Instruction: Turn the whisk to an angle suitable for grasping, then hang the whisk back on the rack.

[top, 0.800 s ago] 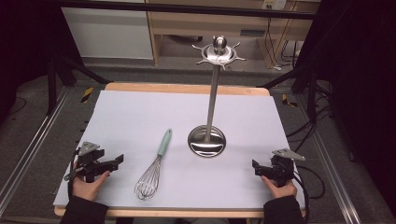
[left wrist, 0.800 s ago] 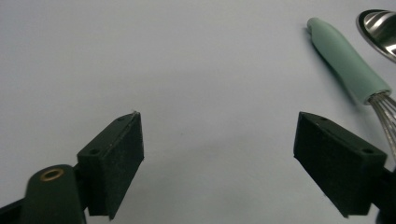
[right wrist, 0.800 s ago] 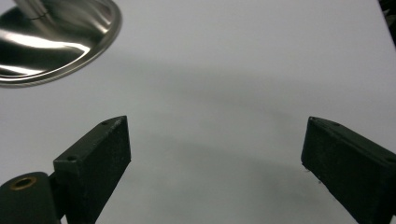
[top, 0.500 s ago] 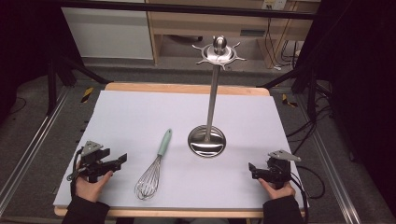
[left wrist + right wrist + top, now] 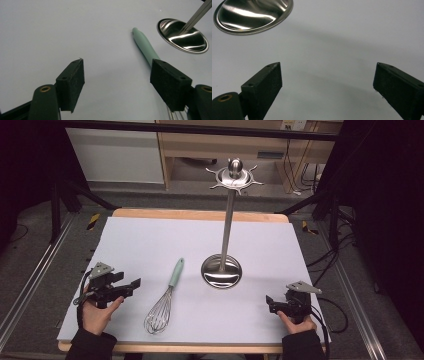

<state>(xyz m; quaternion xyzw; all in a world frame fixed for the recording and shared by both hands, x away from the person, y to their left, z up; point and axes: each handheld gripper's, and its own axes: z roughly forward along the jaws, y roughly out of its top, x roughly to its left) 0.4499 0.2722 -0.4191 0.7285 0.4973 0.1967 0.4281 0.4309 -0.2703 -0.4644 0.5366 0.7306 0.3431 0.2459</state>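
Whisk [image 5: 165, 299] is being approached by the wide-open left gripper [image 5: 131, 284], right gripper [image 5: 270, 302] open too; handle must next be straddled.

**Nothing to read**

I find no legible text, label, brand, number or sign anywhere in front of me. The yellow-and-black striped tags [image 5: 93, 221] on the floor beside the tabletop [image 5: 150, 245] carry only stripes, no words I can make out.

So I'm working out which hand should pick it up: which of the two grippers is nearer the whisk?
The left gripper: the whisk lies just beside its open jaws, while the right gripper sits across the table beyond the steel stand.
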